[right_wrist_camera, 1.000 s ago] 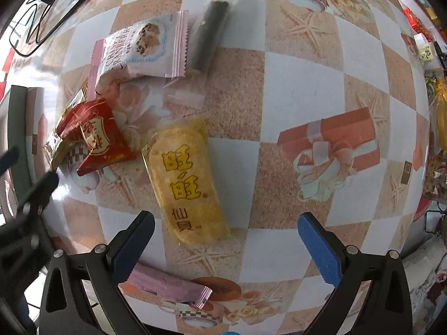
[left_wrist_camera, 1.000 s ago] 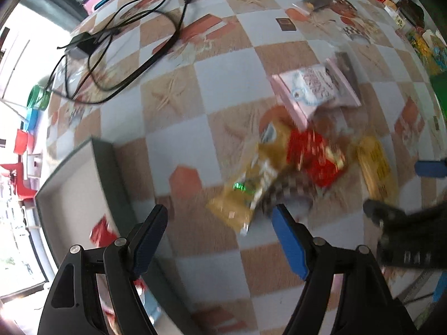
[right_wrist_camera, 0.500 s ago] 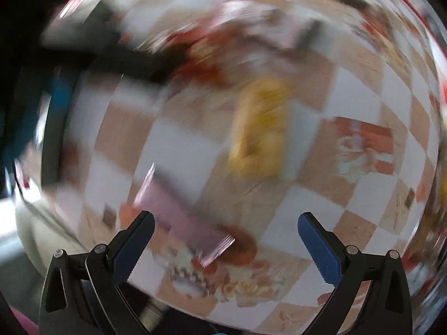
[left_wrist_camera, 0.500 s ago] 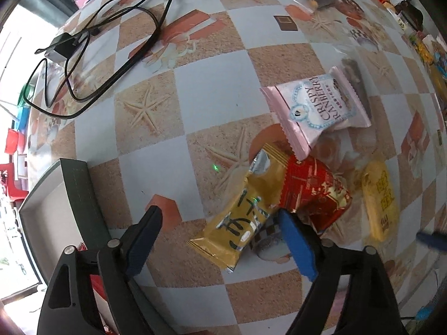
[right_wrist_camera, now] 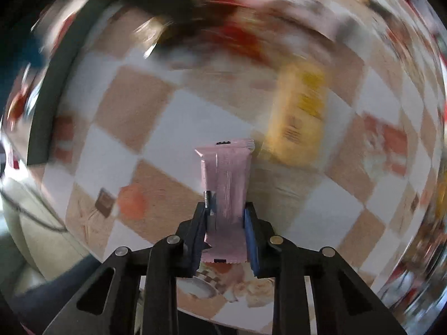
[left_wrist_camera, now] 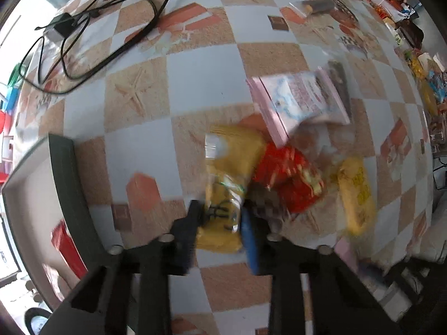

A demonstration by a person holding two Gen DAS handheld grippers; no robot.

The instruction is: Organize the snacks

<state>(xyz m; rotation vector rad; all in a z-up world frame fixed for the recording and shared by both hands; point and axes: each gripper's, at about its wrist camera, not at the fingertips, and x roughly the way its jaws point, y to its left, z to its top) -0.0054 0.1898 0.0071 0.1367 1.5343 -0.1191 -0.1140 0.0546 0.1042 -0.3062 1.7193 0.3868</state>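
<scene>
Yellow foil packet point(left_wrist_camera: 232, 150) pinched in the left claw point(left_wrist_camera: 220, 223), jaws clamped tight across its near end, far end stretching ahead of the fingertips over the checked table point(left_wrist_camera: 195, 78). Blurred, so hard to say whether lifted clear or dragging on the cloth. Just ahead and right of that claw: red packet point(left_wrist_camera: 287, 178) touching the yellow one, and beyond it a pink-and-white bag point(left_wrist_camera: 301, 100). Farther right, apart from the pile, a pale yellow packet point(left_wrist_camera: 357, 192). To the left of the claw, a dark-walled box point(left_wrist_camera: 67, 173) with something red already inside, probably the place for the snacks. Far ahead and left, a black cable point(left_wrist_camera: 111, 53), out of the way.

Pink bar point(right_wrist_camera: 225, 173) upright between the jaws of the right claw point(right_wrist_camera: 225, 215), jaws closing on it, pads pressed against both long edges near its lower end, upper end sticking out ahead of the fingertips, its lower seal just behind the pads. Heavy blur all around; the same pale yellow packet ahead and to the right, the box wall off to the left.

Handling, as a guess: both snacks light, wrappers thin, crinkly and slick. Foil packet soft and floppy, likely to sag or swing from an end grip; better taken nearer the middle, across the narrow width. Contents probably brittle, so no hard squeeze. Pink bar stiffer, held well by its edges, though apt to slide if gripped only on the flat crimped seal.
</scene>
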